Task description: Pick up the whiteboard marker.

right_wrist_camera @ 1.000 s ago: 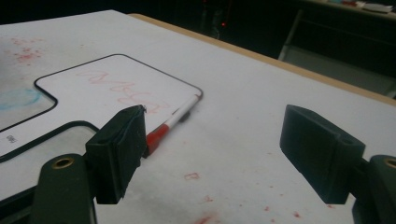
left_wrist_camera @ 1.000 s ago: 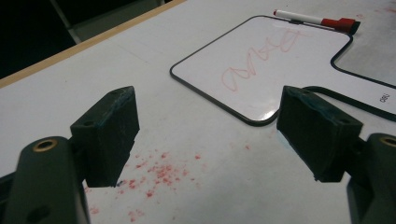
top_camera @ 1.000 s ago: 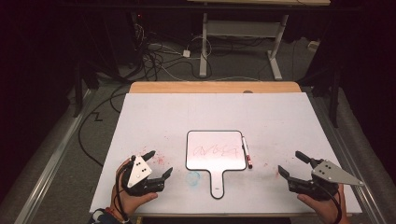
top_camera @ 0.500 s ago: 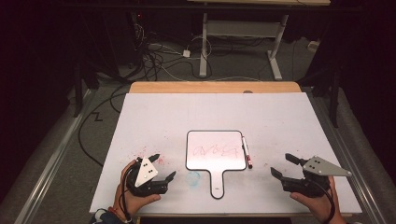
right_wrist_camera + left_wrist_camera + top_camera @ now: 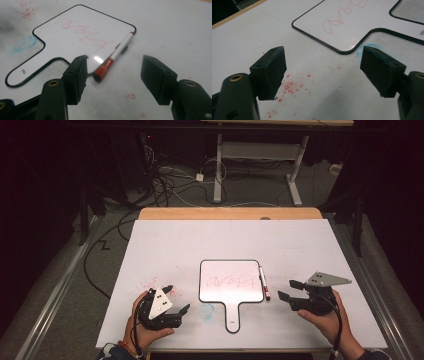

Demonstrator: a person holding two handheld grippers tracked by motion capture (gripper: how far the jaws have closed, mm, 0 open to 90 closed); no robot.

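Your left gripper (image 5: pixel 177 299) sits at the near left of the white surface (image 5: pixel 300 245), jaws spread wide with nothing between them, above a scatter of red specks (image 5: pixel 292 86). Your right gripper (image 5: pixel 289 290) is at the near right, jaws likewise spread and empty, pointing toward the board. Between them lies a white paddle-shaped dry-erase board with a black rim (image 5: pixel 231 281), its short handle toward you and a red scribble (image 5: pixel 85 33) across its face. A white marker with a red cap (image 5: pixel 115 56) lies along the board's right edge, touching it, red cap nearest your right gripper. A faint blue smudge (image 5: pixel 206 310) marks the surface just left of the handle.
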